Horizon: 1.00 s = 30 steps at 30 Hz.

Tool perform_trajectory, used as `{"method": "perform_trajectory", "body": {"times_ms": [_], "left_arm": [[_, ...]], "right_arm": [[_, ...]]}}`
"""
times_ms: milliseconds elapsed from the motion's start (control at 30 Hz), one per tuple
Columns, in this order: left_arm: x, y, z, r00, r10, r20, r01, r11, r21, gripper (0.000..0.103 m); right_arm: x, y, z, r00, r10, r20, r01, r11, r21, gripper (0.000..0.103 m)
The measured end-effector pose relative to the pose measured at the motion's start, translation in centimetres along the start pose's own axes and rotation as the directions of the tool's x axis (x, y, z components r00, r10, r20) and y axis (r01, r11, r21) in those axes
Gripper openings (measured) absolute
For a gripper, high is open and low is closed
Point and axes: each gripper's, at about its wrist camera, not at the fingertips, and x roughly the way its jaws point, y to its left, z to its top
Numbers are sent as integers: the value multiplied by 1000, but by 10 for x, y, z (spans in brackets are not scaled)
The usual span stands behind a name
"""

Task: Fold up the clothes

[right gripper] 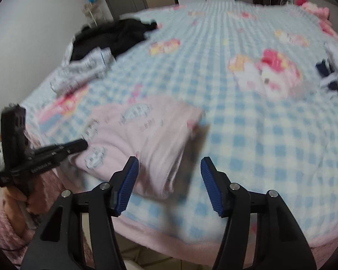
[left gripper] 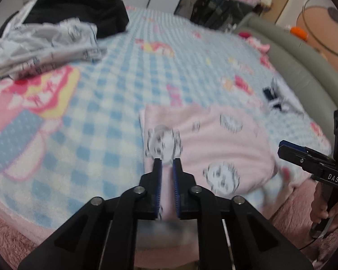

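Observation:
A folded pink garment point(left gripper: 214, 139) with cartoon prints lies near the front edge of the bed; in the right wrist view the pink garment point(right gripper: 146, 130) sits just ahead and left of my fingers. My left gripper point(left gripper: 166, 160) is shut on the garment's near left edge, with pink cloth pinched between the blue pads. From the right wrist camera, the left gripper point(right gripper: 78, 145) touches the garment's left side. My right gripper point(right gripper: 169, 159) is open wide over the garment's near right corner, holding nothing. The right gripper point(left gripper: 281, 148) shows at the frame's right, held by a hand point(left gripper: 324, 207).
The bed carries a blue checked blanket point(left gripper: 124, 90). A crumpled grey-white printed garment point(left gripper: 45, 45) and a black garment point(left gripper: 78, 11) lie at the far left. A navy-and-white garment point(left gripper: 279, 96) lies at the right, near the grey headboard point(left gripper: 304, 63).

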Motion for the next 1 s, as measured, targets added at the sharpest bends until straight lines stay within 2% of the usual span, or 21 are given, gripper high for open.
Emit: {"method": "perform_trajectory", "body": {"times_ms": [33, 100, 200, 367, 500, 633, 833, 967, 1000], "left_arm": [[2, 1, 2, 1000, 3, 5, -3, 1000, -6, 35], [5, 2, 5, 1000, 9, 15, -9, 1000, -18, 52], [10, 4, 10, 999, 18, 29, -17, 999, -36, 52], [18, 7, 19, 998, 34, 52, -30, 997, -66, 54], [16, 16, 17, 999, -12, 40, 16, 995, -98, 54], [14, 25, 14, 998, -58, 30, 61, 990, -130, 52], [3, 20, 11, 982, -182, 52, 187, 976, -117, 50], [24, 14, 9, 996, -79, -31, 75, 993, -89, 52], [23, 16, 10, 996, -84, -28, 81, 992, -102, 52]], "right_arm": [[-4, -1, 3, 1000, 5, 18, -5, 1000, 11, 59], [-2, -1, 10, 1000, -1, 20, 0, 1000, 25, 59], [21, 2, 18, 999, -17, -31, 18, 1000, 22, 59], [50, 6, 13, 996, 30, -85, -27, 999, 42, 59], [63, -2, 2, 993, 48, -108, -41, 997, 58, 60], [67, -23, -1, 980, 157, -125, -134, 976, 173, 63], [74, -8, 4, 959, 236, -156, -212, 965, 154, 63], [94, -3, 5, 964, 200, -177, -172, 972, 160, 66], [97, -4, 5, 963, 202, -179, -172, 970, 174, 66]]}}
